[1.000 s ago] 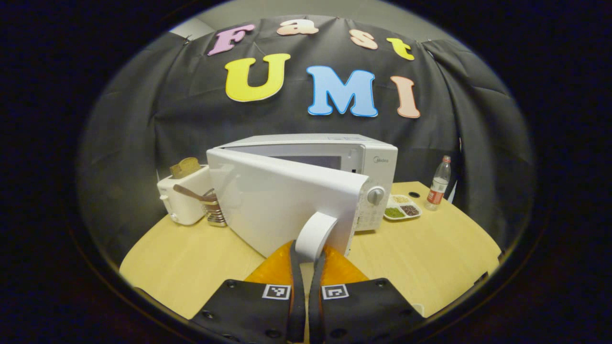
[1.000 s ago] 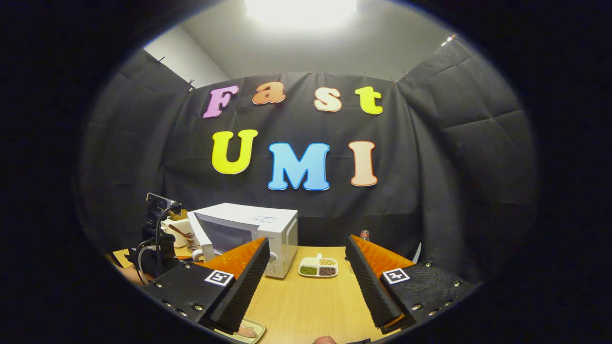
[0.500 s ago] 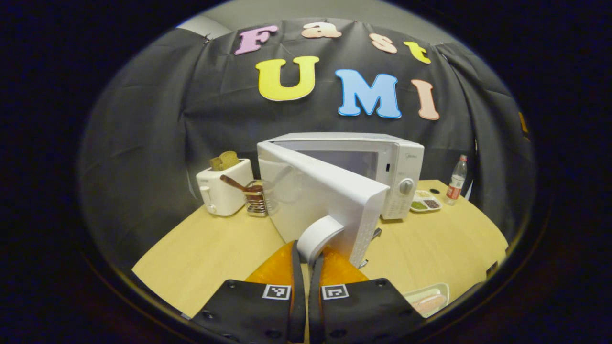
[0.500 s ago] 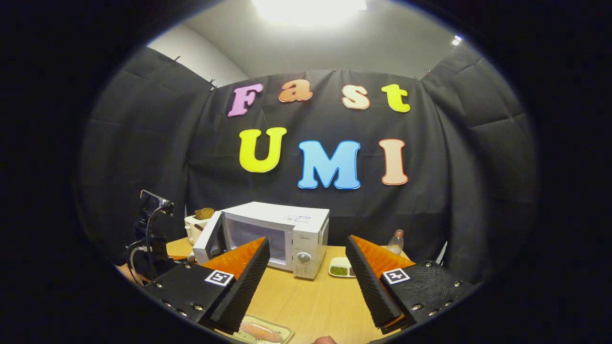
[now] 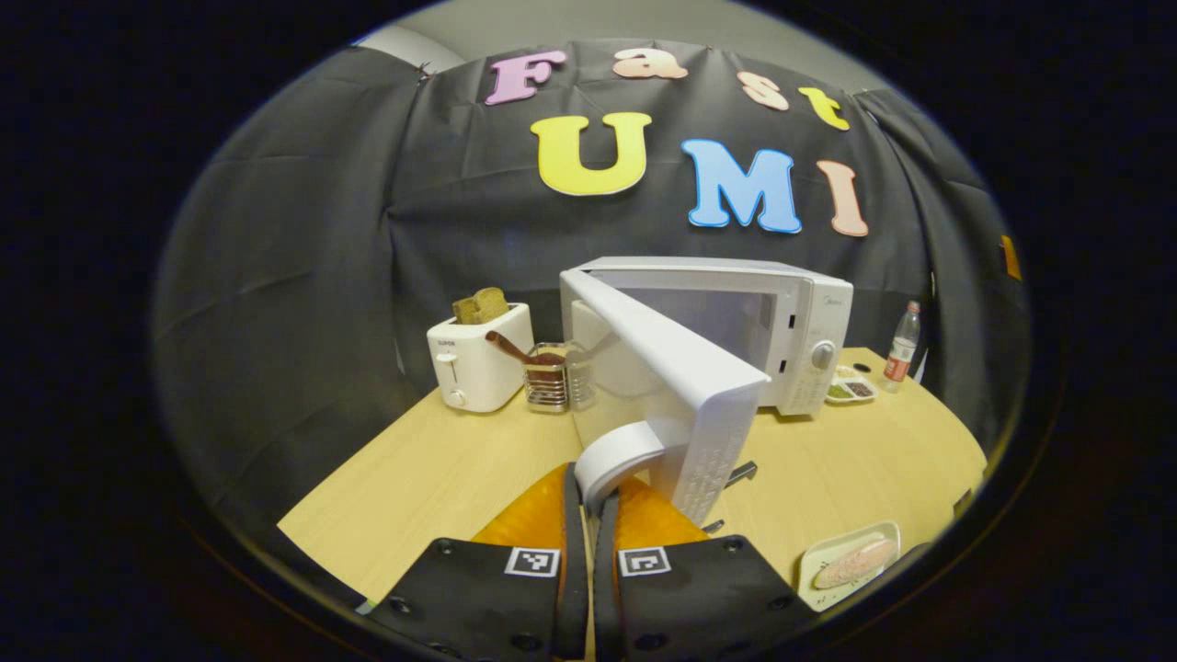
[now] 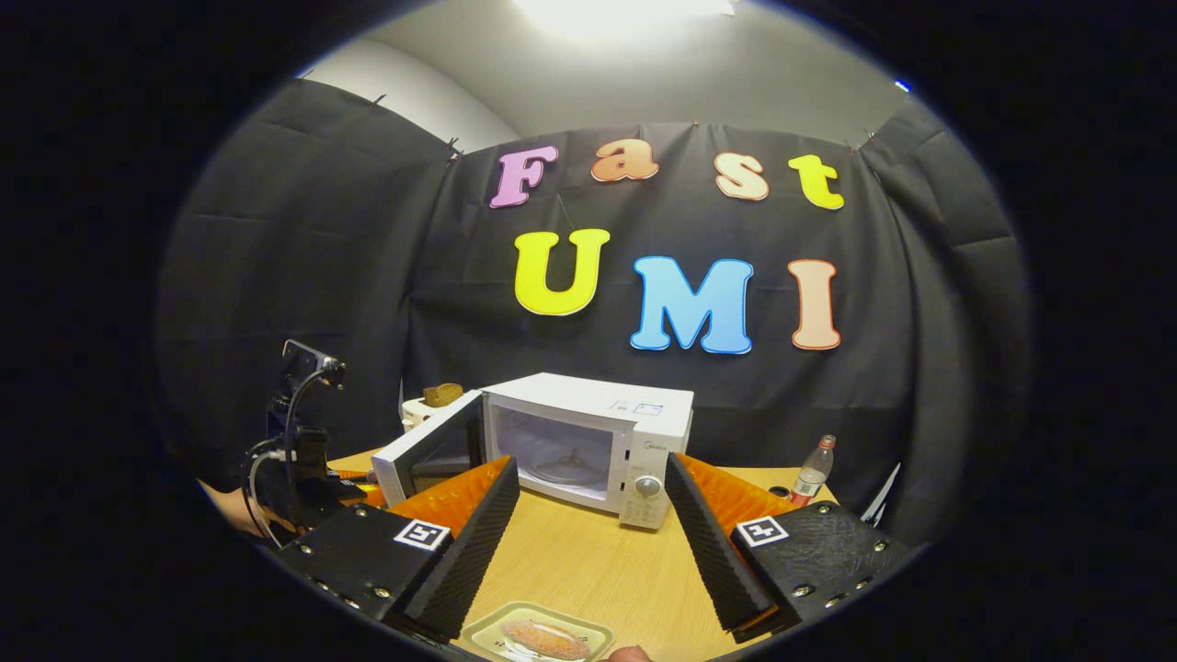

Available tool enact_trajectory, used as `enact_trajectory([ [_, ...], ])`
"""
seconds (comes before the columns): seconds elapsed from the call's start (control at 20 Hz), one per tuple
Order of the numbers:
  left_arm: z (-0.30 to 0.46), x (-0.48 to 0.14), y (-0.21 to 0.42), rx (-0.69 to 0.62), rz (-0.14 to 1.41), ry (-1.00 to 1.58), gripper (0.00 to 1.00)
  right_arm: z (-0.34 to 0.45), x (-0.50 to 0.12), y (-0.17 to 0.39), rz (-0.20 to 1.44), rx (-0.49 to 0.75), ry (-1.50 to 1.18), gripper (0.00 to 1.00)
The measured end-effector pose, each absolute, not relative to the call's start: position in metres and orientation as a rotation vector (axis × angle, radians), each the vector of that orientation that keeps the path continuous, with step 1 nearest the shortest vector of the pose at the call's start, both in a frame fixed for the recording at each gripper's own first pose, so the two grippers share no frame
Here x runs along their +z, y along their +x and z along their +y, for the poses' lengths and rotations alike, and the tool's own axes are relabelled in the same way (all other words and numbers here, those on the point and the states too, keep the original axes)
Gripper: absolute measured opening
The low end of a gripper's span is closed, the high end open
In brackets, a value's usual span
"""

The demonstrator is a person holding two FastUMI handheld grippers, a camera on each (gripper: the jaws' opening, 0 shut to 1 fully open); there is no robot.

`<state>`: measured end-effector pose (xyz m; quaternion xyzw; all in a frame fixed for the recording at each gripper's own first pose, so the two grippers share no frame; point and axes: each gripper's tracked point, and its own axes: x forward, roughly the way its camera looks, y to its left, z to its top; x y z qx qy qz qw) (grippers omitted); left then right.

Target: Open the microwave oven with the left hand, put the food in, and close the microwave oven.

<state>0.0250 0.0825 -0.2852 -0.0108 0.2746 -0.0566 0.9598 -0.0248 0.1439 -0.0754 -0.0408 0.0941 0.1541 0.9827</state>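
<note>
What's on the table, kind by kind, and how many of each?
Microwave: 1
Toaster: 1
Wire holder: 1
Bottle: 1
Sectioned dish: 1
Food tray: 1
Total: 6

Microwave (image 5: 809, 313) glossy white plastic; table (image 5: 432, 478) smooth pale wood; wall matt cloth.

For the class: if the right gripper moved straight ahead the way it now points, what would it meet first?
Probably the microwave, near its control panel; bare table lies between, though depth is unclear. The right gripper is open.
</note>
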Motion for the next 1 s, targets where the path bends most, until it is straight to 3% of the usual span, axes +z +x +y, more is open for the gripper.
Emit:
enact_trajectory([
  [0.35,0.094,-0.289,0.026,-0.115,0.565,-0.052,0.12,0.172,-0.098,-0.029,0.252,0.429,-0.143,0.98],
  [0.65,0.093,-0.258,-0.007,-0.011,0.516,-0.055,0.27,0.178,-0.133,-0.024,0.352,0.609,-0.172,0.98],
  [0.7,0.095,-0.252,-0.014,0.005,0.505,-0.029,0.35,0.18,-0.142,-0.024,0.376,0.647,-0.177,0.98],
  [0.85,0.1,-0.227,-0.038,0.071,0.466,0.022,0.82,0.179,-0.158,-0.033,0.403,0.76,-0.215,0.98],
  [1.0,0.104,-0.202,-0.055,0.145,0.428,0.034,0.89,0.181,-0.188,-0.041,0.461,0.862,-0.245,0.98],
])
